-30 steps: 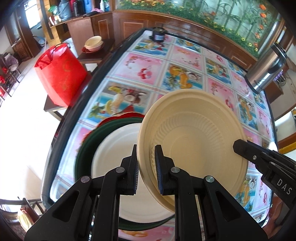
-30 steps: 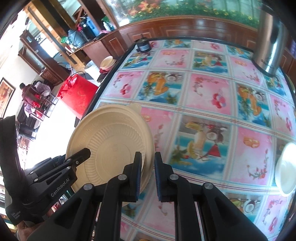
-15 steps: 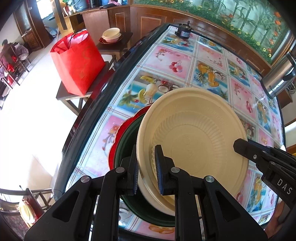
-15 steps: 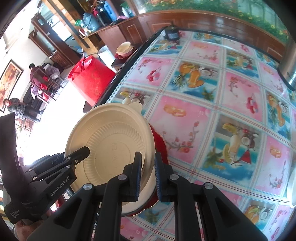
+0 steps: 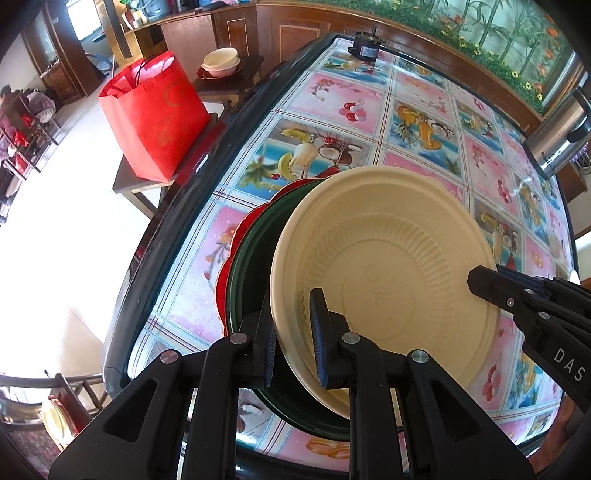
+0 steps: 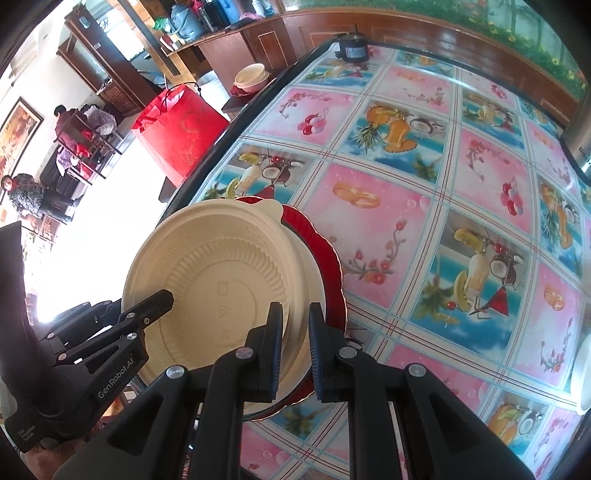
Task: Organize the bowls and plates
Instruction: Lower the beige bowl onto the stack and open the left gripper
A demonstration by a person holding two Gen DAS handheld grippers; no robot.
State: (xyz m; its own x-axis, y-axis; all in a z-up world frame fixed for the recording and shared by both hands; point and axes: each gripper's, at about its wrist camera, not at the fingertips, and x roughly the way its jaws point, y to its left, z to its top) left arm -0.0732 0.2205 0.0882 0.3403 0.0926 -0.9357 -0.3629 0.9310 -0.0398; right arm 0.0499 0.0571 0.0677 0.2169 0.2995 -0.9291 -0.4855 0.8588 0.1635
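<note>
While two grippers pinch one cream plate [image 5: 388,266]: two plates beneath.

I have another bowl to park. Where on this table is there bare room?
Free: the tablecloth between the plate stack, black motor and steel kettle. Crowded: the near left edge, where both grippers hold the beige plate.

Matt cream ribbed pulp-like plate [image 5: 391,258], glossy dark green plate [image 5: 247,273], glossy scalloped red plate [image 6: 328,266], shiny fruit-print plastic tablecloth [image 5: 369,110], brushed-metal kettle [image 5: 557,136], polished wood cabinet [image 5: 288,33]
</note>
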